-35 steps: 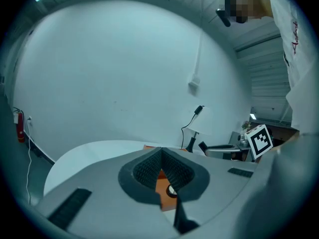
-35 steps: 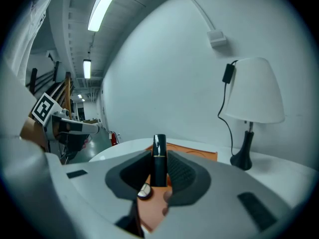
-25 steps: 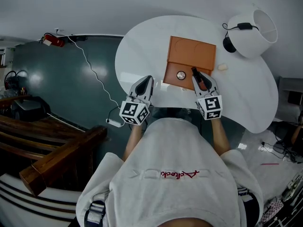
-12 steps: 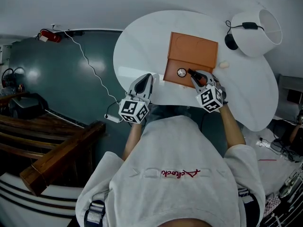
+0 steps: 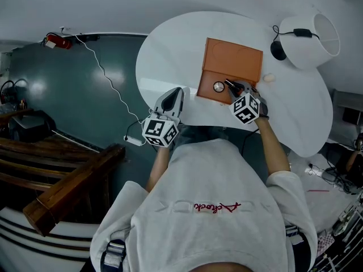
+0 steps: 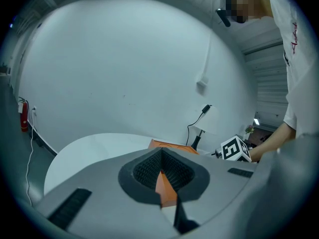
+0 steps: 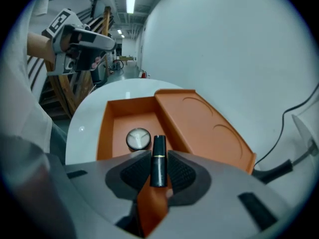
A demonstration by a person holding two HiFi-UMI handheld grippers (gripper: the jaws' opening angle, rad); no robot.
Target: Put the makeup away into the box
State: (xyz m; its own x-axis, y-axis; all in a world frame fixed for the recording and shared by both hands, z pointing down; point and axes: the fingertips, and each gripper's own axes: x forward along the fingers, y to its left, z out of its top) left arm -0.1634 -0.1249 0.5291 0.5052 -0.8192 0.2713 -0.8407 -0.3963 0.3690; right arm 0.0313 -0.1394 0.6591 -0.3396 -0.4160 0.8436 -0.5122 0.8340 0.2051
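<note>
— Lipstick (image 7: 158, 161) — a black tube with a gold band — is pinched between the jaws of the right hand-held gripper (image 7: 158, 172), pointing down over the near edge of the orange box (image 7: 106, 128). What could go wrong from here?

— The tube is round and smooth, and only its nearer half appears to be gripped. If the jaws were eased too high above the tray floor, it could be dropped on end, roll, and knock the round compact (image 7: 138, 139) that lies in the tray at about 10 o'clock of it. The near wall might also be clipped and the tube sent out onto the white table (image 5: 170, 55).

— And the left hand-held gripper (image 6: 160, 176)?

— Its jaws are pressed together on nothing, and in the head view it is held at about 8 o'clock of the box, apart from it. The box is therefore not steadied, so a nudge could shift it. The lid (image 7: 199, 123) lies open at 12 o'clock of the tray in that view and is judged to be out of the way.

— Can any writing be read?

— None is seen on the tube, compact or box. Black-and-white square markers are carried on both gripper cubes. Red script is printed on the shirt (image 5: 212, 208), but it cannot be made out.
</note>
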